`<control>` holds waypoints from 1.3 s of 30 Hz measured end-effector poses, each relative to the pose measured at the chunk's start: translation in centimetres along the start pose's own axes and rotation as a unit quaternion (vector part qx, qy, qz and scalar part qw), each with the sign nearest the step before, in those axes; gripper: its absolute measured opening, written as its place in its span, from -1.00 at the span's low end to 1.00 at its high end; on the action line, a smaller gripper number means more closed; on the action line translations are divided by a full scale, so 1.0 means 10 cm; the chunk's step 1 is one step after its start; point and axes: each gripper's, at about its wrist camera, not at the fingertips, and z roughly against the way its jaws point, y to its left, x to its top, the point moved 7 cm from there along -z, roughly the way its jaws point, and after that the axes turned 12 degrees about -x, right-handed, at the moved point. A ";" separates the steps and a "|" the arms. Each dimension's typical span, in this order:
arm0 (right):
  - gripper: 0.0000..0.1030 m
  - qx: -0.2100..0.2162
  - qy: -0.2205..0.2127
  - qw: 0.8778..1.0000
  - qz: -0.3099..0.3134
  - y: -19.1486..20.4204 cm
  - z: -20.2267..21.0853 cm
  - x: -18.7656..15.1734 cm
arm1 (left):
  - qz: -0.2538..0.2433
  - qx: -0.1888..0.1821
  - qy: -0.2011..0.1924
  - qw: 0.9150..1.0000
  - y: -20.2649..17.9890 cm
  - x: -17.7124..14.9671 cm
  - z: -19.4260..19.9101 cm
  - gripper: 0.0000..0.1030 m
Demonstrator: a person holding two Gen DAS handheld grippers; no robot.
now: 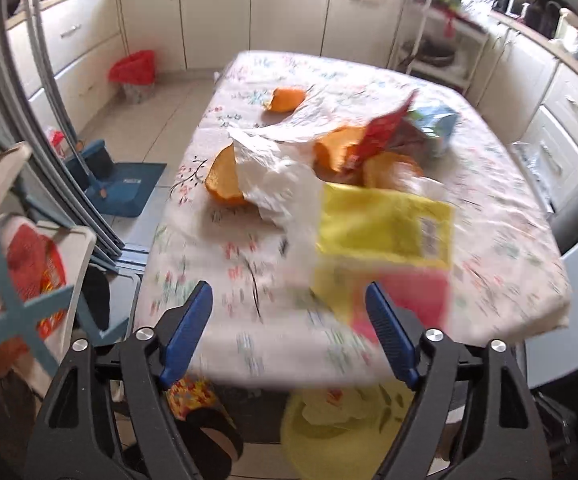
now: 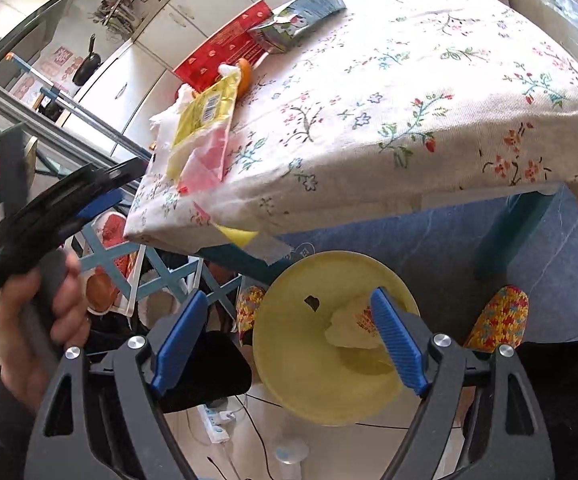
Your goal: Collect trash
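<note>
The left claw (image 1: 289, 328) is released, its blue pads wide apart and holding nothing, hovering just above the near edge of the table (image 1: 509, 240). Just beyond it lies a yellow wrapper (image 1: 385, 228) with a pink wrapper (image 1: 409, 300) overlapping its near end; that pair looks like the next pick. The right claw (image 2: 289, 340) is released too, low beneath the table edge and poised over a yellow bin (image 2: 297, 360) that already holds a pale scrap (image 2: 349, 328). To do this step well, I would bring the left claw down flat so one pad slides under the overhanging pink corner, pinch both sheets together, then carry them straight off the edge and drop them into the bin below. Thin film crumples and slips, so close fully before lifting. Farther from the wrapper sit a white bag (image 1: 273, 172), orange peels (image 1: 225, 180), a red packet (image 1: 381, 136) and a blue carton (image 1: 433, 128) toward the far side. The left view is blurred, so exact contact cannot be judged.
</note>
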 end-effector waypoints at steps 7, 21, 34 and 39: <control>0.57 0.004 0.002 1.000 -0.023 -0.02 -0.06 0.10 | -0.033 0.013 0.015 0.999 0.07 0.43 -0.62 0.45; 0.63 -0.002 0.022 0.999 -0.032 -0.03 -0.22 0.10 | -0.081 0.005 0.003 0.997 0.05 1.07 -1.15 0.86; 0.65 -0.002 0.026 0.999 -0.029 0.02 -0.22 0.09 | -0.080 0.006 0.002 0.997 0.05 1.06 -1.15 0.86; 0.65 -0.001 0.026 0.999 -0.026 0.04 -0.21 0.06 | -0.080 0.006 0.002 0.997 0.05 1.06 -1.15 0.86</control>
